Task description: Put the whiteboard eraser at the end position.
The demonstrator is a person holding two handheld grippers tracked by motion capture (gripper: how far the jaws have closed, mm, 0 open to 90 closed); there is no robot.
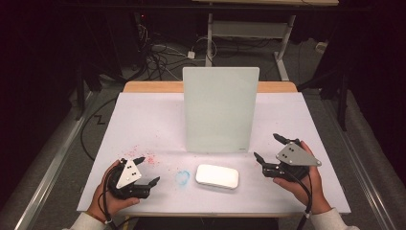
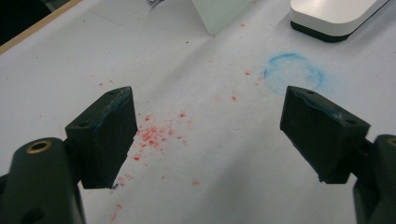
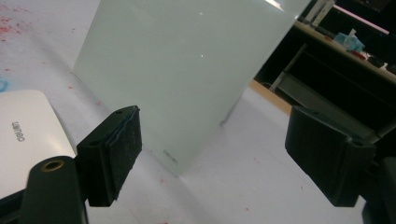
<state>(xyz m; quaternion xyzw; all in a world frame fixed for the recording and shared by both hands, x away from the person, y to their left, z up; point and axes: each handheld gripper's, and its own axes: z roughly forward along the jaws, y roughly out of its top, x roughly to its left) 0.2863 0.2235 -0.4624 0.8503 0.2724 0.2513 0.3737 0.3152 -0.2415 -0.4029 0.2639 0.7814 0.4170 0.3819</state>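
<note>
Left gripper [image 1: 148,170]: held low over the counter's [image 1: 143,120] near left part — fingers [image 2: 105,135] spread wide, nothing between them.
Right gripper [image 1: 269,147]: at the near right, just right of the white box; fingers [image 3: 116,149] apart, empty, aimed at the panel's lower corner.
White box [image 1: 217,176]: flat, rounded, lying near the front edge, between the two grippers, touching neither.
Glass panel [image 1: 220,109]: pale, frosted, standing upright mid-counter, behind the box.
Blue chalk ring [image 1: 182,177]: smudged on the surface, just left of the box.
Red specks [image 2: 156,135]: scattered under the left gripper.
</note>
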